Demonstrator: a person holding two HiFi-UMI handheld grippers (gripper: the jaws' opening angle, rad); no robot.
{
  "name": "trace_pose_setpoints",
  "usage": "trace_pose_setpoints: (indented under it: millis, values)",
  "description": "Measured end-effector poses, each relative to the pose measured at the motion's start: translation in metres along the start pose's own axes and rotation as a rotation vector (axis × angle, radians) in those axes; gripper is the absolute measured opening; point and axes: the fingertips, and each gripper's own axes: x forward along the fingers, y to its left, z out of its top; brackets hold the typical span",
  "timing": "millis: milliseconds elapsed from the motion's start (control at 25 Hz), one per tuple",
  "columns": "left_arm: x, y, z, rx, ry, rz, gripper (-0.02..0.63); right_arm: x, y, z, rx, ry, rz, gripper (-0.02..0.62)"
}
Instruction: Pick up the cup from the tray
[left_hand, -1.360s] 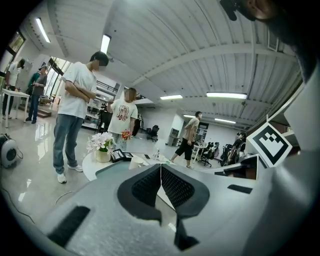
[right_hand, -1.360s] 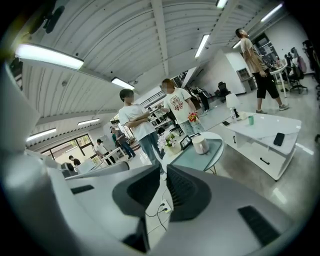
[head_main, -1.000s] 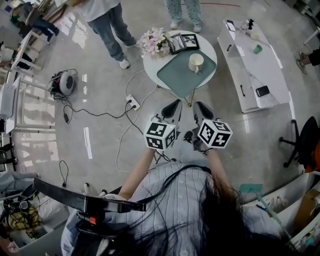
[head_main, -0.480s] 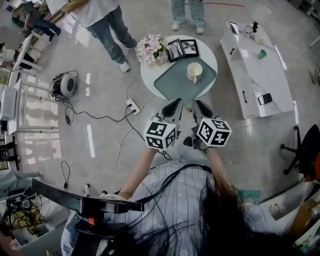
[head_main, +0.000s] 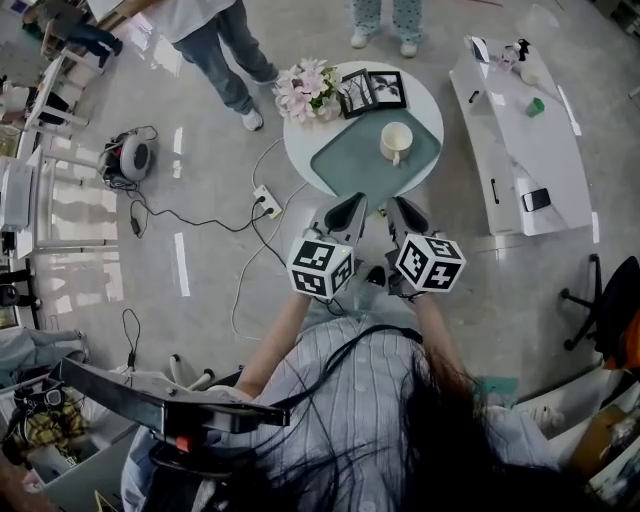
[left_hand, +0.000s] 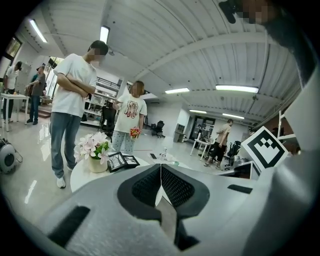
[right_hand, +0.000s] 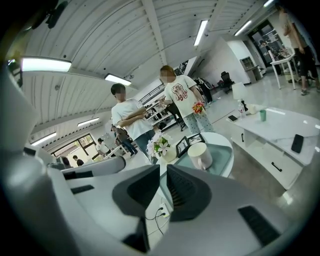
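Well ahead of the left gripper (head_main: 350, 204) and the right gripper (head_main: 401, 206), the cup (head_main: 396, 141) sits on the tray (head_main: 350, 163). Both are squeezed together and hold nothing.

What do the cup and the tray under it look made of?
Cream round cup: probably glazed ceramic, with a smooth, even surface and a moulded handle; plastic is possible. Grey-green rectangular tray: matt plastic or a soft mat, flat, dull, round-cornered; I cannot tell which.

On the round table (head_main: 300, 152), a flower pot (head_main: 306, 88) sits at ten o'clock and two picture frames (head_main: 372, 90) at twelve. A power strip (head_main: 266, 203) lies on the floor at seven.
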Motion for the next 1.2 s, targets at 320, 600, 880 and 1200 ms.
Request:
trace_pose_setpoints:
  millis: [320, 600, 880, 1200]
  values:
    - [0.02, 0.022, 0.003, -0.003, 0.029, -0.033, 0.015, 0.026, -0.003, 0.005, 0.01, 0.001, -0.015, 0.058]
    - [0.049, 0.051, 0.016, 0.002, 0.058, -0.078, 0.015, 0.058, -0.004, 0.017, 0.006, -0.01, -0.032, 0.06]
    - [0.079, 0.072, 0.021, 0.009, 0.092, -0.12, 0.015, 0.084, -0.027, 0.02, -0.005, 0.007, -0.11, 0.063]
    - [0.105, 0.082, 0.012, -0.005, 0.146, -0.166, 0.015, 0.11, -0.069, 0.019, -0.002, 0.022, -0.186, 0.197]
